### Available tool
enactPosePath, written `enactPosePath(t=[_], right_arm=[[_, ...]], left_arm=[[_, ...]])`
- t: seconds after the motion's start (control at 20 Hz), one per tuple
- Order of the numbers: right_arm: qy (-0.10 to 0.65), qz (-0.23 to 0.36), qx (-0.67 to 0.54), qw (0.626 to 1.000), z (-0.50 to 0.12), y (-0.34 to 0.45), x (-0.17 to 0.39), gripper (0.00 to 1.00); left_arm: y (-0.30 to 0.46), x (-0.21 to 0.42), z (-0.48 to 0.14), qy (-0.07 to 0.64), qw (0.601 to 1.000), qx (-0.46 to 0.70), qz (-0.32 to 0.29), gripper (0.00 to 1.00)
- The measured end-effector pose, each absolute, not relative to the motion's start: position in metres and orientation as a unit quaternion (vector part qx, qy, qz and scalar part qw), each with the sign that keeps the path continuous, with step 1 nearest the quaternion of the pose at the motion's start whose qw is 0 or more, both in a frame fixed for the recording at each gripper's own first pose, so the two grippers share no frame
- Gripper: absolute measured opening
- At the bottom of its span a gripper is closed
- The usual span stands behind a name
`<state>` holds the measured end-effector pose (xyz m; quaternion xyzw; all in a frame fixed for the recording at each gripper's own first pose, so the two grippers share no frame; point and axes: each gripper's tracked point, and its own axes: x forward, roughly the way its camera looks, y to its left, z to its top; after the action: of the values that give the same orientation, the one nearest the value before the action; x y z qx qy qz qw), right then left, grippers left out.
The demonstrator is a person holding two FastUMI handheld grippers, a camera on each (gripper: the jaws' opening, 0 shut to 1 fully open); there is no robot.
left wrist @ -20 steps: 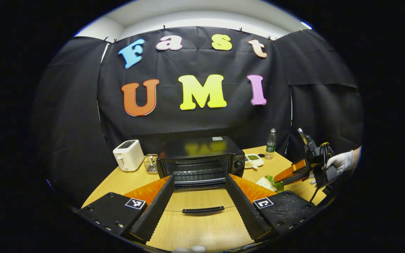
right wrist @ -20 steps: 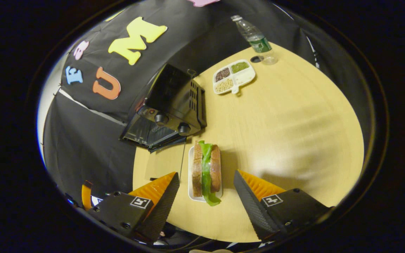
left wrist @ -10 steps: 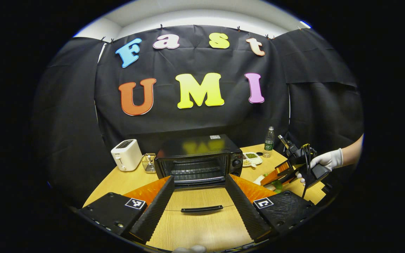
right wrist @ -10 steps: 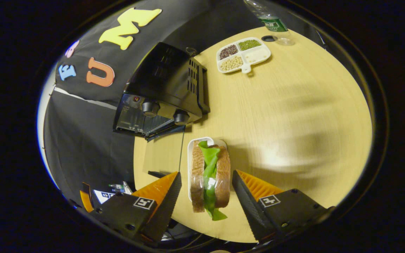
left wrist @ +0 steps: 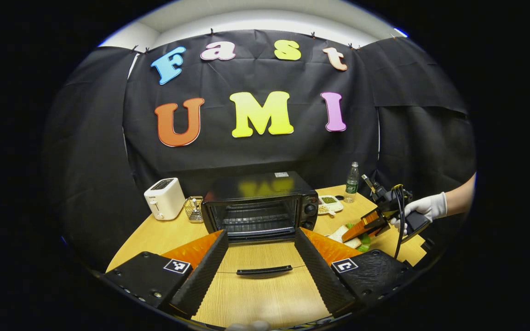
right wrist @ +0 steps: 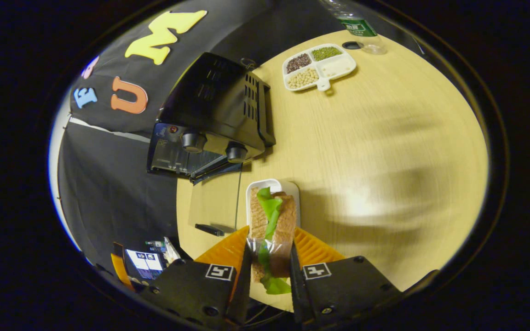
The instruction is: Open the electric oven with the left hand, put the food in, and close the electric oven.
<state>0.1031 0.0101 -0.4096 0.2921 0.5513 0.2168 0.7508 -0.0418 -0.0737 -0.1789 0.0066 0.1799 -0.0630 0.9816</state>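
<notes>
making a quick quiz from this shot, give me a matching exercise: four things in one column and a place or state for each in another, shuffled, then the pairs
Things:
1. oven door
2. sandwich
3. toaster
4. divided snack tray

Places or states:
A. standing on the table to the left of the oven in the left gripper view
B. folded down flat and open
C. pinched between the fingers of the right tool
D. lying near the water bottle, holding beans and grains

Pairs: 1-B, 2-C, 3-A, 4-D
</notes>
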Motion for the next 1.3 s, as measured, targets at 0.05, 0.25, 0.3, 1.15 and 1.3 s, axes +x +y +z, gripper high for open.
enactPosePath(t=[0.05, 0.25, 0.3, 1.15, 1.3], right_arm=[[0.552, 0.215, 0.291, 0.751, -0.408, 0.009, 0.103, 0.35], [0.539, 0.212, 0.295, 0.76, -0.402, 0.012, 0.102, 0.37], [0.536, 0.216, 0.291, 0.762, -0.397, 0.013, 0.096, 0.33], [0.341, 0.186, 0.568, 0.726, -0.314, 0.135, 0.119, 0.32], [0.298, 0.172, 0.598, 0.724, -0.317, 0.164, 0.136, 0.32]], left_arm=[[-0.073, -0.042, -0.18, 0.181, 0.981, 0.004, -0.063, 0.96], [-0.069, -0.042, -0.177, 0.179, 0.982, 0.001, -0.061, 0.96], [-0.069, -0.042, -0.177, 0.177, 0.982, 0.001, -0.062, 0.96], [-0.03, -0.045, -0.173, 0.175, 0.981, 0.002, -0.079, 0.96], [-0.02, -0.046, -0.172, 0.175, 0.981, 0.005, -0.086, 0.96]])
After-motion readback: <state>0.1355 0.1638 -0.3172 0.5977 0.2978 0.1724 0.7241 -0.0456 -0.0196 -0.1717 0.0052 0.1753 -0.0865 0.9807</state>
